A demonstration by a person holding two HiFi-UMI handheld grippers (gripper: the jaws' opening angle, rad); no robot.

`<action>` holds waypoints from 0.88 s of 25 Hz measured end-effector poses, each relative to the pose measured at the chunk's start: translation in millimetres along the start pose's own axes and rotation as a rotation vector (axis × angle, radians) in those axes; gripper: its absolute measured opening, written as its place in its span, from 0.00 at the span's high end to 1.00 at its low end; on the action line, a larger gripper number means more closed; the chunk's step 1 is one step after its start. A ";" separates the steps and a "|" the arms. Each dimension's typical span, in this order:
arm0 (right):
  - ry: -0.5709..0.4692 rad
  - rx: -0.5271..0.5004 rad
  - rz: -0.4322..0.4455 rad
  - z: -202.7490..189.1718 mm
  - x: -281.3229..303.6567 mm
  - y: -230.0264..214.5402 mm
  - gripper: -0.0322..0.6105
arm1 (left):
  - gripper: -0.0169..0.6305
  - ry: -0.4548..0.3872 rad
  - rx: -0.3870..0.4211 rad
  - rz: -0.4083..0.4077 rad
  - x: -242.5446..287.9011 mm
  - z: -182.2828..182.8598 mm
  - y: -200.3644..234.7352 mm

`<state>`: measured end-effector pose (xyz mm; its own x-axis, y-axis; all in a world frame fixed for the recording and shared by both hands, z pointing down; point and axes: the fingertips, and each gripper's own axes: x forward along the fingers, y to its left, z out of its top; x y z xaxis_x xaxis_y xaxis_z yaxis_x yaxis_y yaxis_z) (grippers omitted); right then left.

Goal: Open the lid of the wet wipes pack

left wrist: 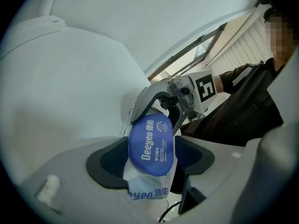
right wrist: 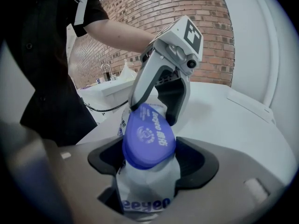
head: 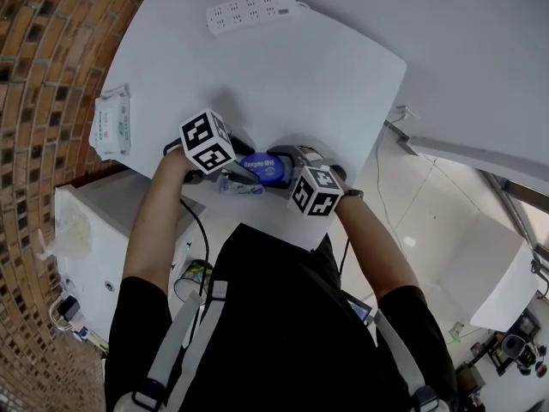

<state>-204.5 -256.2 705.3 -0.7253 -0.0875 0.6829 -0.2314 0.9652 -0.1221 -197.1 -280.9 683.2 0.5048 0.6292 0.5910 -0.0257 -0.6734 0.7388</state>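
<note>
The wet wipes pack [head: 257,172] hung over the worktop [head: 283,67], long axis running between the left hand-held gripper [left wrist: 150,161] and right hand-held gripper [right wrist: 152,163], each clamped on one end; its closed blue lid [right wrist: 148,136] lay just ahead of both.

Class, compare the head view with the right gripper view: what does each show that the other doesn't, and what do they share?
Only the head view: a white power strip at the far edge of the table, and a spare wipes pack near its left edge.
Only the right gripper view: the white body of the wet wipes pack, clamped between the dark pads of the right gripper.
Both: the pack's blue lid, the left gripper gripping the pack's other end, and the brick wall.
</note>
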 end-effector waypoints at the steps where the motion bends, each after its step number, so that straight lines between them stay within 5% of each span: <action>1: 0.000 -0.001 0.004 -0.1 0.0 0.6 0.44 | 0.48 -0.007 0.010 0.012 -3.7 0.9 1.7; 6: 0.010 0.007 0.019 -0.6 -0.4 0.9 0.44 | 0.48 -0.054 0.086 0.085 -27.5 7.4 0.1; 9: 0.014 0.012 0.025 -1.0 -0.7 0.5 0.44 | 0.47 -0.096 0.237 0.180 -26.8 11.9 -16.0; 13: 0.019 0.016 0.031 -1.2 -1.2 0.8 0.44 | 0.47 -0.038 0.446 0.383 -5.7 -1.1 -13.3; 17: 0.022 0.014 0.028 -0.8 -0.7 -0.4 0.44 | 0.47 -0.032 0.502 0.458 1.1 -3.5 -11.6; 22: 0.022 0.014 0.027 -1.0 0.0 -0.3 0.44 | 0.47 -0.066 0.462 0.456 -5.0 -2.0 -10.3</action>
<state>-203.8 -256.3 706.1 -0.7173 -0.0561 0.6945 -0.2210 0.9636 -0.1505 -201.0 -276.3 673.3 0.5835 0.2256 0.7801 0.1164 -0.9739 0.1946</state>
